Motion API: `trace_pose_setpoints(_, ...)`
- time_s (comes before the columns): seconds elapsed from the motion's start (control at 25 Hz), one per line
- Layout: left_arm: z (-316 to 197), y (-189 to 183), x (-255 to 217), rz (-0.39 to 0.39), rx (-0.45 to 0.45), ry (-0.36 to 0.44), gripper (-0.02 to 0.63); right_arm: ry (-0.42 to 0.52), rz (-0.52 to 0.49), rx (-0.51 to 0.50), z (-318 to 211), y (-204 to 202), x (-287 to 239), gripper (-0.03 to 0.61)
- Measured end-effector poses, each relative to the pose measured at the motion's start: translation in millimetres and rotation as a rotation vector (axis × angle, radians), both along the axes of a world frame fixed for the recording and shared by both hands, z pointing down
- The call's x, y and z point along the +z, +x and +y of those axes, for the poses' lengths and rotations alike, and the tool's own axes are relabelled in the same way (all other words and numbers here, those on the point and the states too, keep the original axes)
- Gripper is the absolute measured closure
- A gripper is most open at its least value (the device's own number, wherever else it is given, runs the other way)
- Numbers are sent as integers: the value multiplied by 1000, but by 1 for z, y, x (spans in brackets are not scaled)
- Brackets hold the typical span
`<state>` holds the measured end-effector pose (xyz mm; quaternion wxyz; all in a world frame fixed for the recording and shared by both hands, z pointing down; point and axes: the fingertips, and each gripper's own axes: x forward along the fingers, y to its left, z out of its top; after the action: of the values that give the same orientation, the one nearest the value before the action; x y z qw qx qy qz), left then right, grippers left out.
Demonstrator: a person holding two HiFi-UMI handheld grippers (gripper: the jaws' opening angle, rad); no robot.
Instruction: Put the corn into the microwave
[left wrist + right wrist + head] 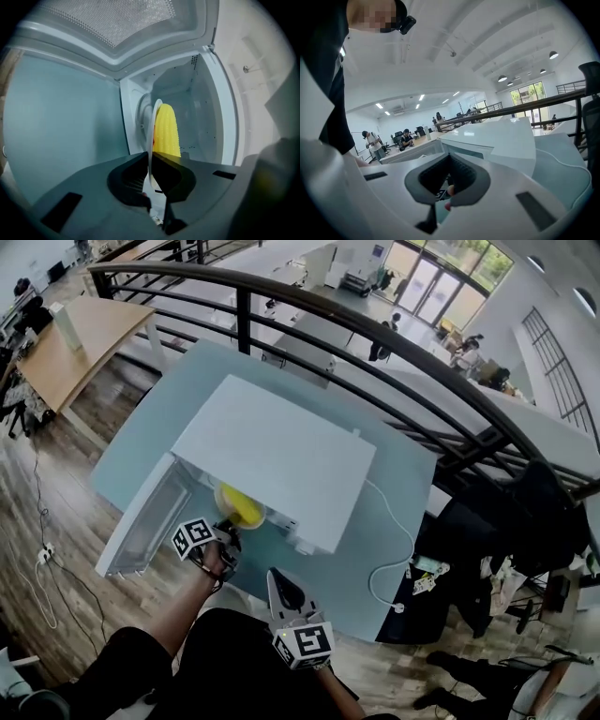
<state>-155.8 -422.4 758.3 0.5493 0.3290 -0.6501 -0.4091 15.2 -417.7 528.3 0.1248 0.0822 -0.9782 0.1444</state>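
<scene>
A white microwave (281, 451) stands on the pale bench (150, 427) with its door (141, 521) swung wide open at its left side. At the mouth of the microwave, the left claw (151, 161) is pinched tight on the near rim of a white plate (151, 136). The corn (166, 131), a yellow cob, lies on that plate, right at the opening, with the bare white cavity behind it. The right claw (449, 161) is held back from the microwave's front, close to the person's body. Its jaws are together with nothing between them, and it points toward the microwave's casing. A white cable (398, 540) trails across the bench from the microwave's right side.
</scene>
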Motion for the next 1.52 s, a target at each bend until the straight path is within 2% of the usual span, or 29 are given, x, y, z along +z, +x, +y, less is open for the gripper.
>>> trace_pose_setpoints(0.24,-11,-13,14,49,-56,-8,594,-24,15,-33,-1,-3,9,569)
trace_pose_setpoints(0.56,-20,-21,27,87,-101,-25,594,-20,24,-28,-16,-1,11,569)
trace_pose_setpoints(0.8,-28,-22,32,88,-111,-38,595,-20,19,-12,-24,2,12,569)
trace_pose_setpoints(1.04,-30,-25,33,57,-91,-61,594,-26,19,-2,-25,3,14,569)
trace_pose_setpoints(1.32,-31,-32,31,-75,-35,-158,586,-47,25,-8,-19,4,28,569)
trace_pose_setpoints(1.4,-28,-33,31,-96,-20,-184,565,-46,23,-12,-17,4,27,569)
trace_pose_setpoints(1.52,-24,-33,29,-107,-20,-176,498,-42,20,-14,-15,2,25,569)
